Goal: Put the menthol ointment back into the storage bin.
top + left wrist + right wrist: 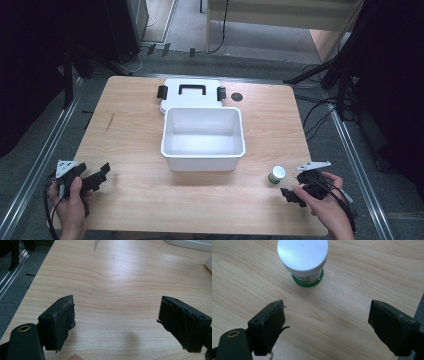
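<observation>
Your right hand-held gripper sits at the near right of the worktop with its jaws spread and nothing between them, aimed at the small white-capped bottle, which stands upright just beyond the jaw tips and apart from them. The step in hand looks like the approach to grasp that bottle, probably to carry it to the open white bin at the middle of the worktop. To do it well, bring the jaws in level on both sides of the bottle's body below the cap, keep it centred between the pads, and close only once both pads face its sides; a nudge from one jaw could tip it, since it is narrow and stands on a small green base. Your left hand-held gripper rests at the near left, jaws spread and empty over bare wood, so leave it there, clear of the path. Counted: one bottle, one bin, one white lid with a black handle lying just behind the bin on the far side, and two hand-held grippers.
</observation>
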Action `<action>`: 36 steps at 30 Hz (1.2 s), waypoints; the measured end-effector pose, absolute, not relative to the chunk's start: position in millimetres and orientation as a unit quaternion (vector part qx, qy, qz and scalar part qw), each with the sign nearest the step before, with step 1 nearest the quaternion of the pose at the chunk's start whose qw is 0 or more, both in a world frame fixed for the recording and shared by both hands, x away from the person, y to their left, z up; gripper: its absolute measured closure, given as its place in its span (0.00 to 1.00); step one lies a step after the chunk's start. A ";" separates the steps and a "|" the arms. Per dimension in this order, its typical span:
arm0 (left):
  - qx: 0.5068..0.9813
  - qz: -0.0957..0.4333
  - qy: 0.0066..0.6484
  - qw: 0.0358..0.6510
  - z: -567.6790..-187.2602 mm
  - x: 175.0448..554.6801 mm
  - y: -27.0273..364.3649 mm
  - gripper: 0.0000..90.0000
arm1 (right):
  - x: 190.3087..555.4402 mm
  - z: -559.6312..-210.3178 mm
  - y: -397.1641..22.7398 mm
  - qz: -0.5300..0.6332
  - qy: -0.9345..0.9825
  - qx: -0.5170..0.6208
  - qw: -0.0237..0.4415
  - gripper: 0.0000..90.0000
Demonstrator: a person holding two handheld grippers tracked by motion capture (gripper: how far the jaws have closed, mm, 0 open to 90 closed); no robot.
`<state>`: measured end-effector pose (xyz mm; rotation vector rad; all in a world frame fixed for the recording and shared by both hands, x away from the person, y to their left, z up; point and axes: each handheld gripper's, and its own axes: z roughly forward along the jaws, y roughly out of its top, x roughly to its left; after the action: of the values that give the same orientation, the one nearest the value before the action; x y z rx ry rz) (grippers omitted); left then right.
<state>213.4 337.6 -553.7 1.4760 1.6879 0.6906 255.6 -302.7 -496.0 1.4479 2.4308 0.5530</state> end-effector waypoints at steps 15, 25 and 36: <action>0.581 0.267 0.663 0.389 -554.0 214.2 337.6 0.16 | 299.8 -484.6 -259.4 0.037 0.860 0.500 0.092 0.18; 0.582 0.266 0.663 0.388 -554.0 214.6 337.6 0.16 | 320.7 -479.1 -247.7 0.043 0.866 0.493 0.071 0.37; 0.583 0.265 0.663 0.387 -554.0 214.8 337.5 0.16 | 331.4 -479.5 -244.9 0.046 0.874 0.483 0.036 0.57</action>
<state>214.8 337.5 -554.0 1.4840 1.6879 0.6756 331.4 -244.9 -479.5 1.4817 2.6835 0.1408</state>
